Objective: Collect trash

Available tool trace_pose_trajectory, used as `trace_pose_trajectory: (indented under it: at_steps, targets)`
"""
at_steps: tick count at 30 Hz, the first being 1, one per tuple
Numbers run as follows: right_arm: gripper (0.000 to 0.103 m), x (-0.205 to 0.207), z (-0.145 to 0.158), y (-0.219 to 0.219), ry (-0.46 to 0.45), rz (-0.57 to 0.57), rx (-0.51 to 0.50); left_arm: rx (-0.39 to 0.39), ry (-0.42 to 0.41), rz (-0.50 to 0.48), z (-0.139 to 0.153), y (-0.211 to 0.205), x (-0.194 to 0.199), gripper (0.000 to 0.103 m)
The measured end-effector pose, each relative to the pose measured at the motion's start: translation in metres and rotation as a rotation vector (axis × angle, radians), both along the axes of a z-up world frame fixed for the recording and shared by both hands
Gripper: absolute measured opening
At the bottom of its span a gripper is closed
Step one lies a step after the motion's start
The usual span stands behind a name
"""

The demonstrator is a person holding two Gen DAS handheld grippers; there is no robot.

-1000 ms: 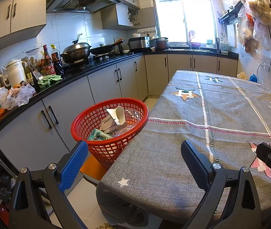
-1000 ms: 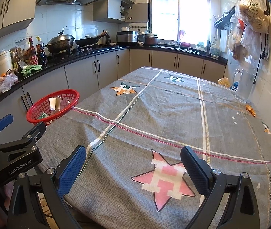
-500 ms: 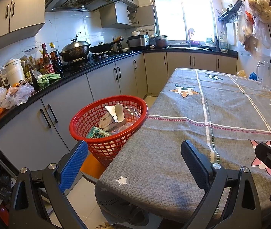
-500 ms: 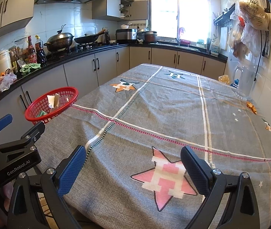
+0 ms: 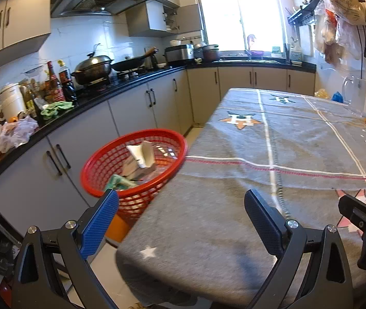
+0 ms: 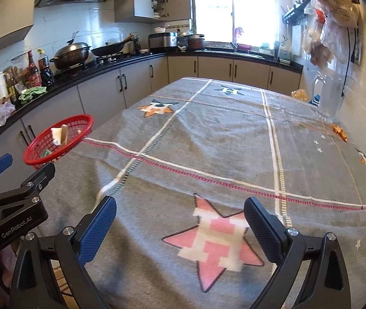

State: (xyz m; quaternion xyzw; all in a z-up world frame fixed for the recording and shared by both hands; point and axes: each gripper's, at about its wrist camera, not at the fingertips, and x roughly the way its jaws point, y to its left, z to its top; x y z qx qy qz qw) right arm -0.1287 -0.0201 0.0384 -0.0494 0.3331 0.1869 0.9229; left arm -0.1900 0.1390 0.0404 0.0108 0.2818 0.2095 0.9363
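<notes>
A red mesh basket (image 5: 100,164) stands off the table's left edge, and it shows smaller in the right wrist view (image 6: 41,146). Inside lie a white carton (image 5: 141,154), clear plastic and a green wrapper (image 5: 117,181). My left gripper (image 5: 181,216) hovers open over the table's near left corner, nothing between its fingers. My right gripper (image 6: 180,221) stands open above the pink star on the grey tablecloth (image 6: 208,141), empty too. An orange scrap (image 6: 340,131) lies near the table's far right edge.
A glass pitcher (image 6: 327,97) stands at the table's far right, with a yellow wrapper (image 6: 298,94) and a blue item behind it. The black counter (image 5: 54,118) on the left carries bottles, pots and plastic bags. Bags hang on the right wall.
Both views have shifted slightly: the basket sits a little farther off and left in the left wrist view. Both grippers stay open and empty.
</notes>
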Motion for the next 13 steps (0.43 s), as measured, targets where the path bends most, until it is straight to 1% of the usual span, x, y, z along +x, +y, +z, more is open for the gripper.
trace_pose_trajectory:
  at_steps: [5,9,11,13]
  targets:
    - [0.101,0.019,-0.003,-0.022,0.028,-0.07,0.012,-0.027,0.027,-0.055,0.001,-0.01,0.022,0.097]
    - [0.101,0.041,-0.006,-0.051,0.071,-0.16,-0.001,-0.08,0.072,-0.159,0.003,-0.029,0.051,0.097]
    - [0.103,0.053,-0.009,-0.067,0.1,-0.207,-0.019,-0.114,0.1,-0.209,0.004,-0.042,0.068,0.097]
    - [0.103,0.064,-0.013,-0.084,0.129,-0.246,-0.024,-0.113,0.122,-0.252,0.004,-0.06,0.084,0.097]
